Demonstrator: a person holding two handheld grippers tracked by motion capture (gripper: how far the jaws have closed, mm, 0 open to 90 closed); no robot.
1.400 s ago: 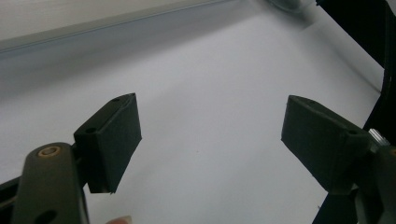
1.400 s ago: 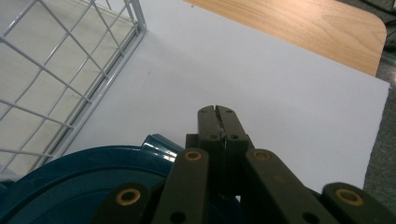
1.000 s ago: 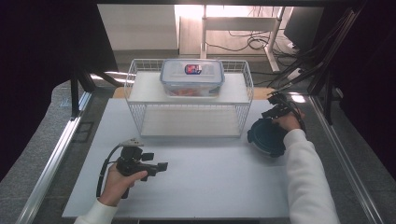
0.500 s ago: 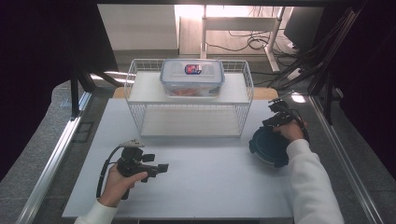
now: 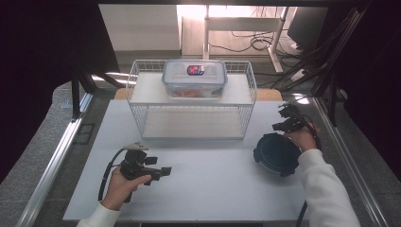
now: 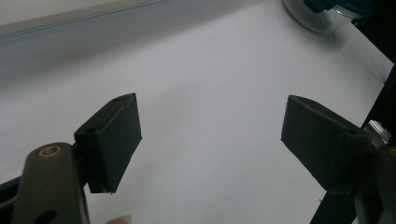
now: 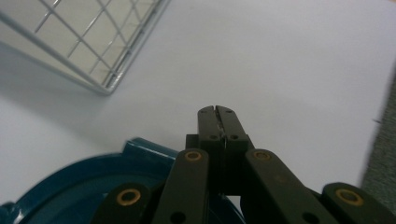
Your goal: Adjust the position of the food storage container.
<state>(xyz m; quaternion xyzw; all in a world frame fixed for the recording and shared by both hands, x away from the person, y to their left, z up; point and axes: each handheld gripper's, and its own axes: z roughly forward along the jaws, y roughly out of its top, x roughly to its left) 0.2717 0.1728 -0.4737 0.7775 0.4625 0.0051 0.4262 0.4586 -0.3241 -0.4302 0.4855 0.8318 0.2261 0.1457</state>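
Note:
A round container with a dark teal lid sits on the white table at the right; its lid lies just under my right gripper's linkage, and it also appears far off. My right gripper is shut, its tips over bare table beyond the lid, with nothing seen between them. A hand holds my left gripper low over the table at the near left, wide open and holding nothing.
A white wire rack stands at the back middle of the table. On its top shelf rests a clear rectangular box with a lid and orange contents. The table ends close to the right of the round container.
The right hand, its gripper and the round container have shifted slightly right and toward the near edge. The left gripper has stayed where it was.

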